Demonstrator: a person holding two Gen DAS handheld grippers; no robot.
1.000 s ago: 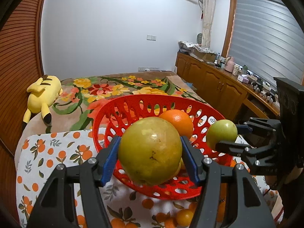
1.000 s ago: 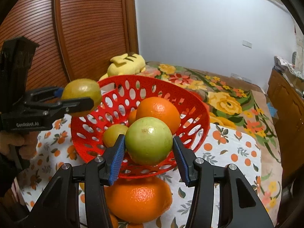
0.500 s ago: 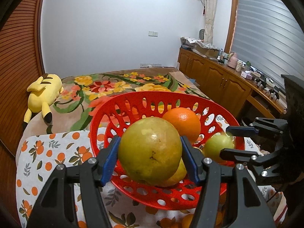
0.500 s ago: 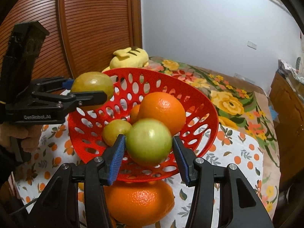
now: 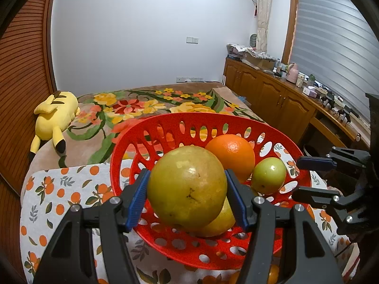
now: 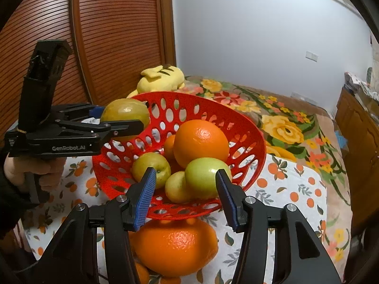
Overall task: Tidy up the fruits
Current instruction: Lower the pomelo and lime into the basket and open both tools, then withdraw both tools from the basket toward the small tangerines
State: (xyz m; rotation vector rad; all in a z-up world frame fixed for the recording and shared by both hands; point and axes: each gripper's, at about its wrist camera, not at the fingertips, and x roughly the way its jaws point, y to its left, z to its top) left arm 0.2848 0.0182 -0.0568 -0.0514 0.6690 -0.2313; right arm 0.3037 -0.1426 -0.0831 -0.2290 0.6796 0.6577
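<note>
A red perforated basket (image 5: 170, 127) (image 6: 248, 142) stands on the table and holds a large orange (image 6: 201, 142) (image 5: 231, 153), a green apple (image 6: 205, 177) (image 5: 268, 175) and several smaller yellow-green fruits. My left gripper (image 5: 187, 197) (image 6: 123, 118) is shut on a large yellow-green pear (image 5: 187, 187) (image 6: 125, 112), held over the basket's near rim. My right gripper (image 6: 186, 194) (image 5: 305, 177) is open at the basket's edge; the green apple lies in the basket just beyond its jaws.
A big orange (image 6: 175, 246) lies on the orange-patterned tablecloth (image 6: 296, 189) below my right gripper, with smaller oranges beside it. A yellow plush toy (image 5: 54, 118) lies on the floral blanket behind. Wooden cabinets (image 5: 272, 94) stand at the right.
My right gripper has opened and let the green apple down into the basket. My left gripper has moved closer over the basket with the pear.
</note>
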